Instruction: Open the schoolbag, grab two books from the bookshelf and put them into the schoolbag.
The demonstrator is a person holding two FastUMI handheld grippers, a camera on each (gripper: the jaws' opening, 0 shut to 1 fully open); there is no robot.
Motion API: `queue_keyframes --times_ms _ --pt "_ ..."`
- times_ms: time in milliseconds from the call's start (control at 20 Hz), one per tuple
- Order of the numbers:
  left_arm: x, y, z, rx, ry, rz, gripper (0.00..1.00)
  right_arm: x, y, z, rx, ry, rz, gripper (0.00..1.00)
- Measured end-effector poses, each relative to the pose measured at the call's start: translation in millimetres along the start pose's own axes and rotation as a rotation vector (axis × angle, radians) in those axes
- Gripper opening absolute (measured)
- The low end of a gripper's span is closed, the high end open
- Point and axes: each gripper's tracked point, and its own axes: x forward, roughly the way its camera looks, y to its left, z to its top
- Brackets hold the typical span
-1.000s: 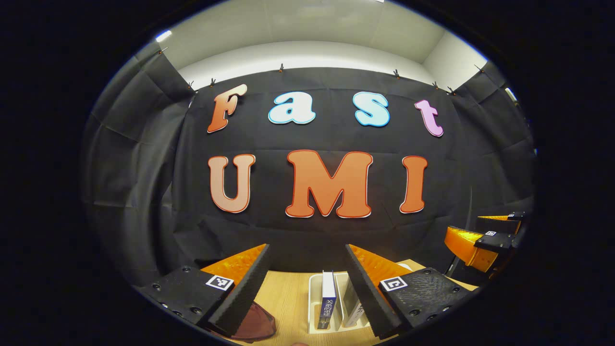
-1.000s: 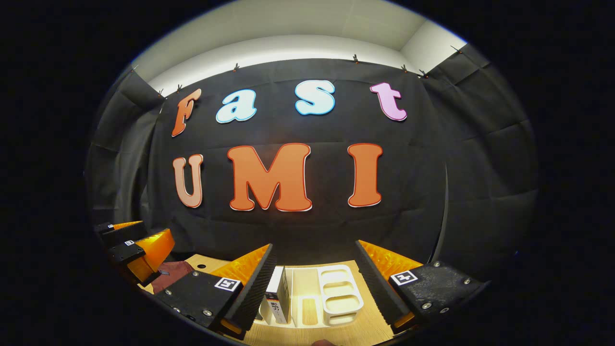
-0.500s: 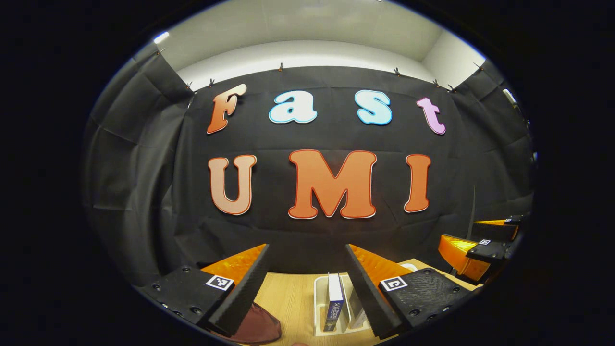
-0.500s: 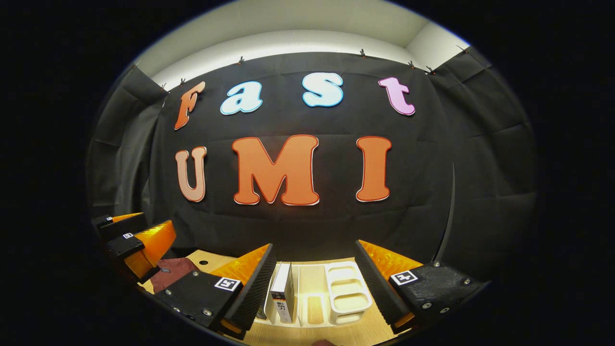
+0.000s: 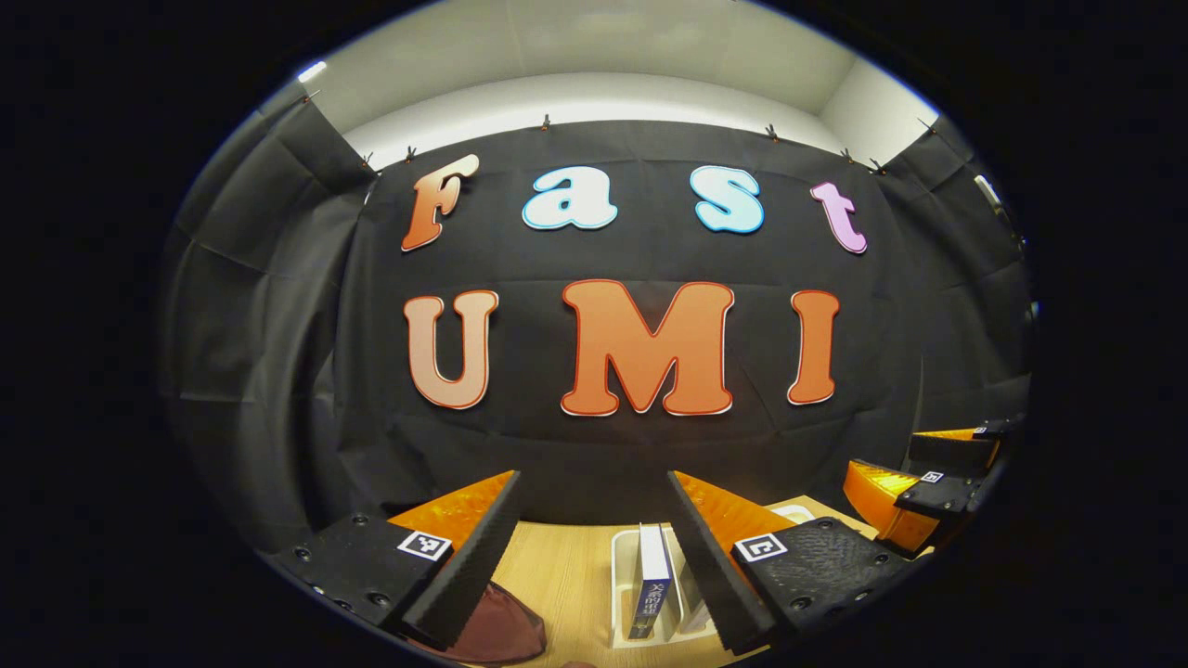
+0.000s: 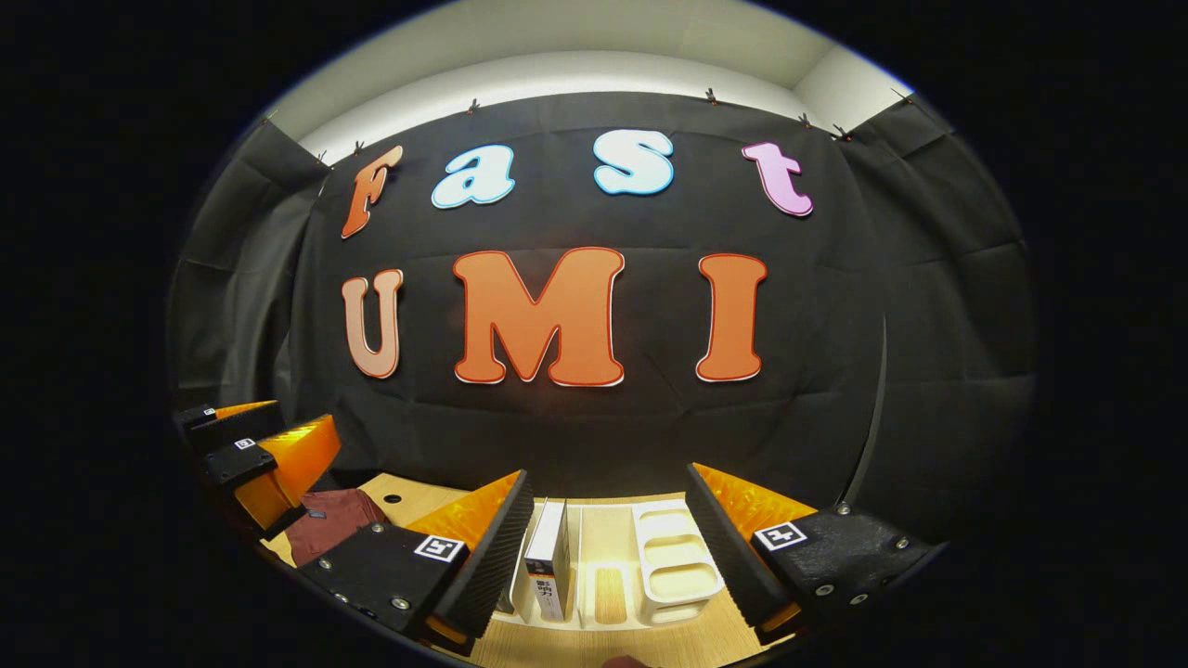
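L claw (image 5: 594, 538): fingers wide apart, nothing in them, up over the table (image 5: 557, 575). Dark red bag (image 5: 501, 631) low on the left, white rack (image 5: 624, 594) w/ a blue book (image 5: 652, 594) standing in it. R claw (image 6: 608, 533): also apart, empty, above the rack w/ a white book (image 6: 548, 571) upright.

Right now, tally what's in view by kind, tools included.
books: 2, one blue-spined, one white-topped
bag: 1
rack: 1
tools: 2, left tool and right tool
total: 6
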Motion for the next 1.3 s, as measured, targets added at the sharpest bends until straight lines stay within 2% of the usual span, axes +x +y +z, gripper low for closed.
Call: queue_keyframes --times_ms 550,950,1150,1300 --pt "11 20 8 0.038 -0.028 0.016 0.95 8 16 3 -0.006 -0.008 0.008 0.97" --pt "20 29 -5 0.054 0.002 0.019 0.95 14 22 -7 -0.008 0.009 0.002 0.97" --pt "27 36 -40 0.122 0.082 0.011 0.95 18 22 -14 -0.003 0.026 -0.004 0.97" --pt "24 49 -96 0.226 0.185 0.007 0.96 20 18 -21 -0.004 0.043 -0.016 0.97"
